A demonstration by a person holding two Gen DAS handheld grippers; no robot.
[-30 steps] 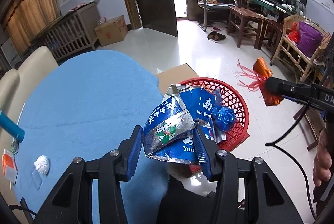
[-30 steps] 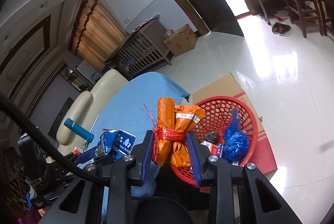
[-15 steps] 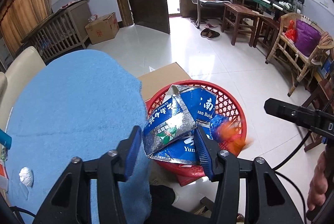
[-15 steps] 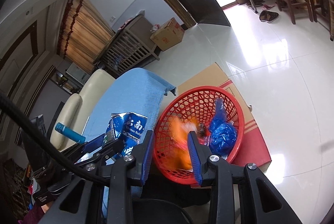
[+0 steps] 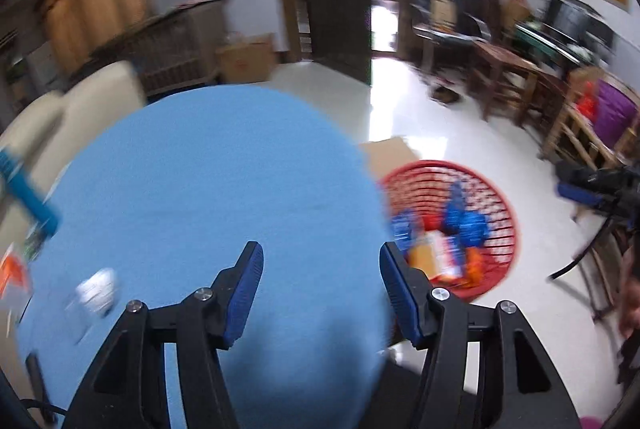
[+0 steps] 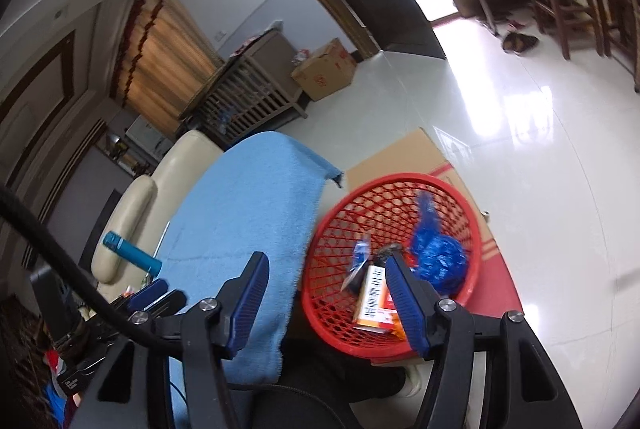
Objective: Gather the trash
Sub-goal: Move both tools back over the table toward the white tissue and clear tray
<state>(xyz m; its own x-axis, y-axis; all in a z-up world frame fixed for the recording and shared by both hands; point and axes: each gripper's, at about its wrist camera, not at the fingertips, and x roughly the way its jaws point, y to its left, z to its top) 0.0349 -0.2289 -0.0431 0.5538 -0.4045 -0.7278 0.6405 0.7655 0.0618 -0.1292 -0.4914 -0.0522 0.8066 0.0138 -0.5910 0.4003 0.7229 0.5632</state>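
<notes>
Drop step done, re-reach in hand. White crumpled scrap (image 5: 98,294) lies lower left on the blue-covered desk (image 5: 208,189), orange wrapper (image 5: 12,271) at the left edge. Left gripper (image 5: 322,293) has just been opening: fingers spread, nothing between. Right gripper (image 6: 326,301) likewise just opened, empty, over the red basket (image 6: 400,189) (bagged trash already inside). Next: swing left, pinch the scrap.

My right gripper (image 6: 324,293) is matt black plastic with ribbed blue pads (image 6: 404,305) and bright metal screws. The basket (image 6: 472,229) is glossy red plastic lattice on plain brown cardboard (image 6: 400,157). The blue cloth (image 6: 248,213) looks nubbly like terry. The floor (image 6: 540,149) is polished, mirror-glossy tile.
</notes>
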